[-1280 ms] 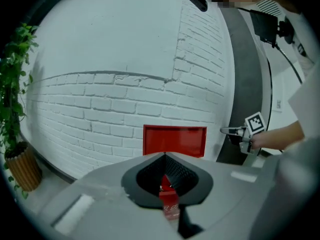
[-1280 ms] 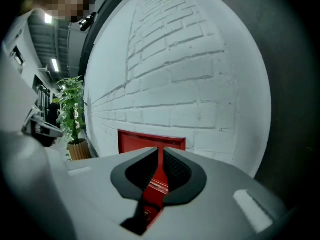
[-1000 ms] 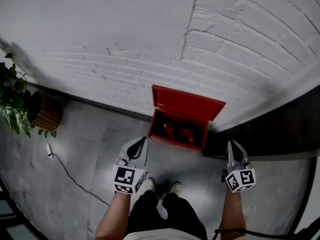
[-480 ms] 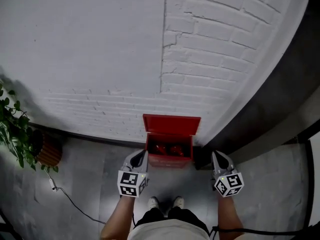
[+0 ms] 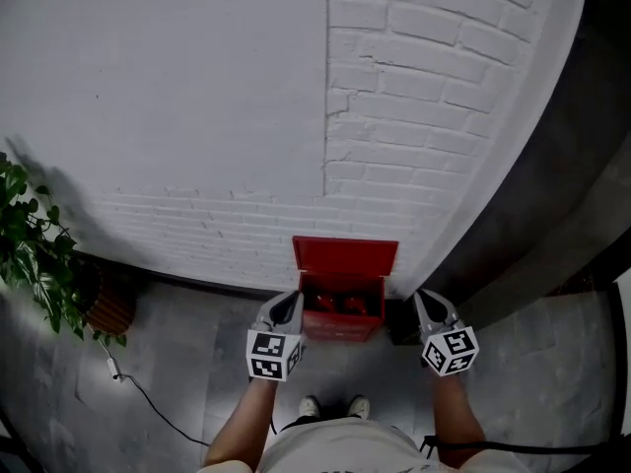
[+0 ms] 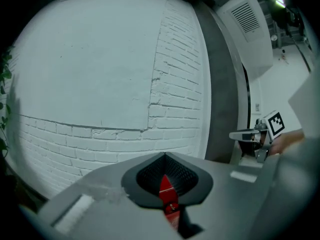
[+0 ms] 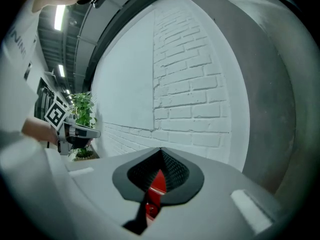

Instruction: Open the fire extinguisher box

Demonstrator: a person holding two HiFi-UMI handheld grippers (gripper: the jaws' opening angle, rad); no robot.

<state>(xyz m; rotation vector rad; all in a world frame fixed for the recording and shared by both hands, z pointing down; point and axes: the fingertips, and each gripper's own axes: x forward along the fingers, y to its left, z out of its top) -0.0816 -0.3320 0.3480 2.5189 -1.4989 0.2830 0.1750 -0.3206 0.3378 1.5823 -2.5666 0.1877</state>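
Observation:
The red fire extinguisher box (image 5: 343, 325) stands on the floor against the white brick wall (image 5: 197, 116). Its lid (image 5: 345, 256) is raised and red extinguishers (image 5: 340, 304) show inside. My left gripper (image 5: 289, 302) hovers at the box's left side, held well above it, jaws shut and empty. At the box's right, my right gripper (image 5: 427, 302) is likewise shut on nothing. In the left gripper view the closed jaws (image 6: 165, 156) frame a sliver of the red box (image 6: 166, 191). The right gripper view shows the same: jaws (image 7: 161, 151) together, red box (image 7: 156, 186) below.
A leafy plant (image 5: 39, 254) in a woven pot (image 5: 110, 313) stands at the left. A thin cable (image 5: 148, 402) trails across the grey floor. A dark wall section (image 5: 552, 215) rises to the right of the box. The person's shoes (image 5: 330, 405) are just before the box.
Both grippers have risen and now sit higher beside the box. The head view has pulled back, so the box looks smaller. The lid stays up.

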